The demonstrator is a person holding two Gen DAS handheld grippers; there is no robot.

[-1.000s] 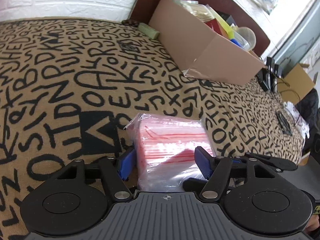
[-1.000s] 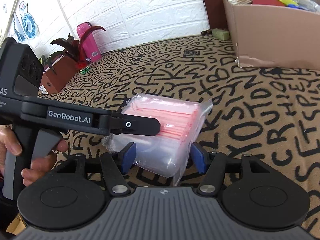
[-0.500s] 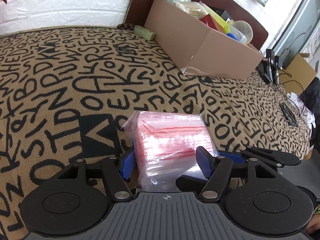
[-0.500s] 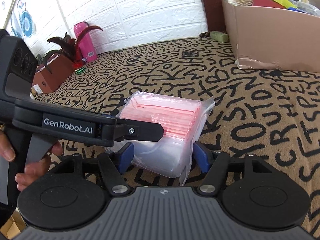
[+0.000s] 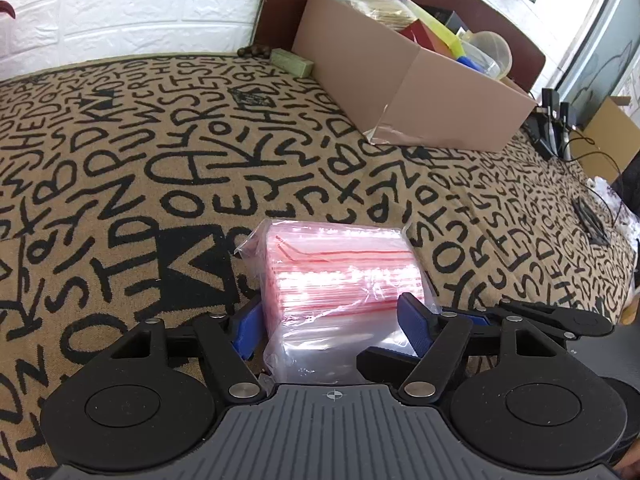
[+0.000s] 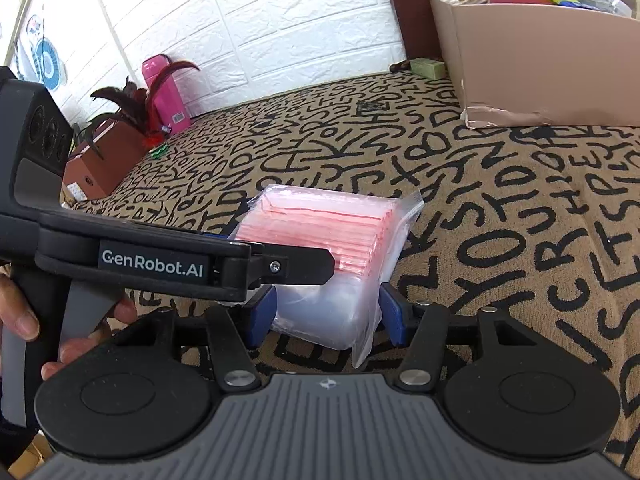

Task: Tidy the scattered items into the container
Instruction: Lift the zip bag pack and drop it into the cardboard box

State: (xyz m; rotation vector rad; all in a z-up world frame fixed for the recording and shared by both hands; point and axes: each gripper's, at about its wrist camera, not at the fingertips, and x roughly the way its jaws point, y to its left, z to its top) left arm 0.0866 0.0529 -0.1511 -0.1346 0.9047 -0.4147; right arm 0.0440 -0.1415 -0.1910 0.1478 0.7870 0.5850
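Note:
A clear packet of red-striped zip bags (image 5: pixel 340 276) is held between both grippers above the letter-print cloth (image 5: pixel 160 160). My left gripper (image 5: pixel 334 322) has its blue pads against the packet's two sides. My right gripper (image 6: pixel 326 312) grips the same packet (image 6: pixel 320 248) from the other end, its pads pressing the plastic. The left gripper's body (image 6: pixel 152 264) crosses the right wrist view. The cardboard box (image 5: pixel 408 92), full of items, stands at the far right, also in the right wrist view (image 6: pixel 540 60).
A green block (image 5: pixel 292 62) lies by the box near the wall. A pink bottle (image 6: pixel 164 96) and a potted plant (image 6: pixel 116 136) stand at the far left edge. Cables and another box (image 5: pixel 600 136) lie beyond the right edge.
Both grippers have risen with the packet and tipped a little toward the box. The packet has lifted off the cloth. The right gripper's jaws have narrowed on it.

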